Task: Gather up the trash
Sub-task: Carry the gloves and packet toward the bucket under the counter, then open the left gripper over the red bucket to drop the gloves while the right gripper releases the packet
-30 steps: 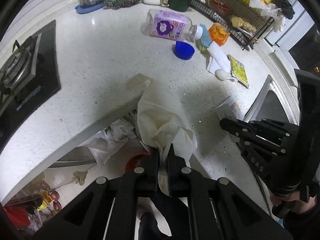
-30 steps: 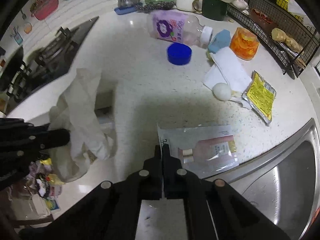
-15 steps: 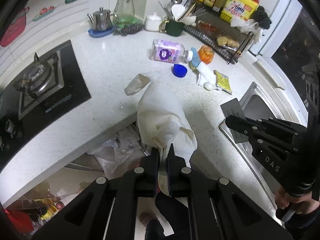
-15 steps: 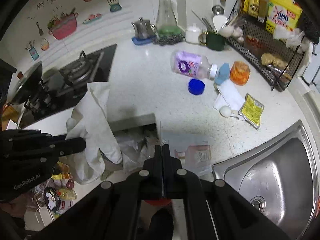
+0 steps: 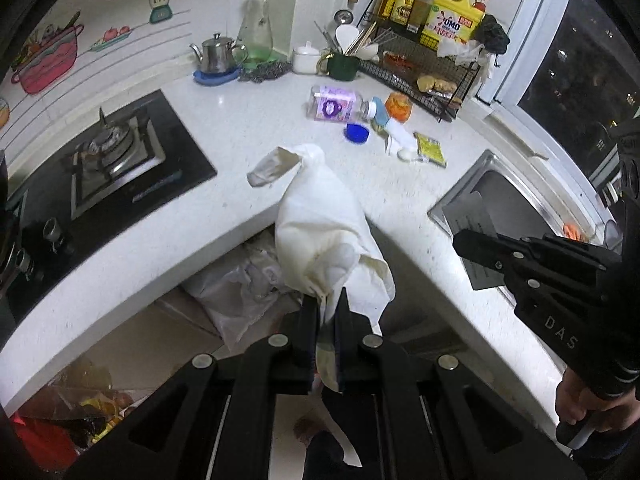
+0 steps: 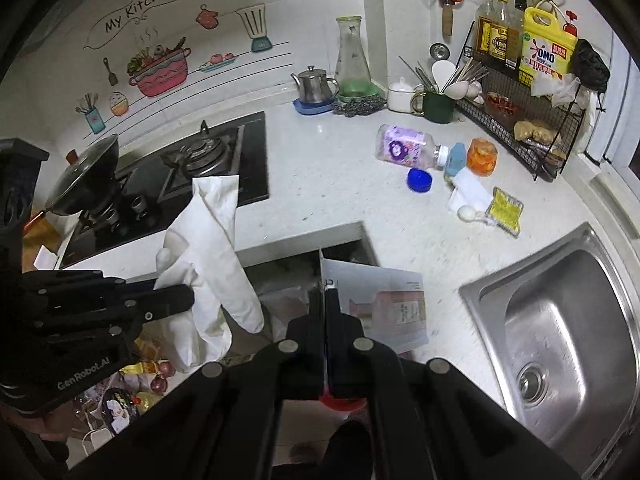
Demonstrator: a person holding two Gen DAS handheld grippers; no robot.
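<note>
My left gripper (image 5: 329,312) is shut on a white rubber glove (image 5: 320,220), which hangs in the air over the counter's front edge; the glove (image 6: 208,264) and left gripper (image 6: 188,296) also show at the left of the right wrist view. My right gripper (image 6: 324,300) is shut on a clear plastic packet with a pink label (image 6: 384,304), held above the gap in front of the counter; the same packet (image 5: 472,220) shows in the left wrist view beside the right gripper (image 5: 460,242). More trash lies on the white counter (image 6: 320,176): a fallen purple-label bottle (image 6: 404,152), blue cap (image 6: 419,180), yellow sachet (image 6: 506,210).
A bin lined with a white bag (image 5: 244,280) sits below the counter edge. A gas hob (image 6: 192,168) with a pan (image 6: 84,176) is at the left, a steel sink (image 6: 560,328) at the right. A wire rack (image 6: 520,112), mug (image 6: 438,106) and teapot (image 6: 314,84) stand at the back.
Both grippers have risen and pulled back from the counter, carrying the glove and the packet. The packet left the counter surface and now hangs over the gap by the bin.
</note>
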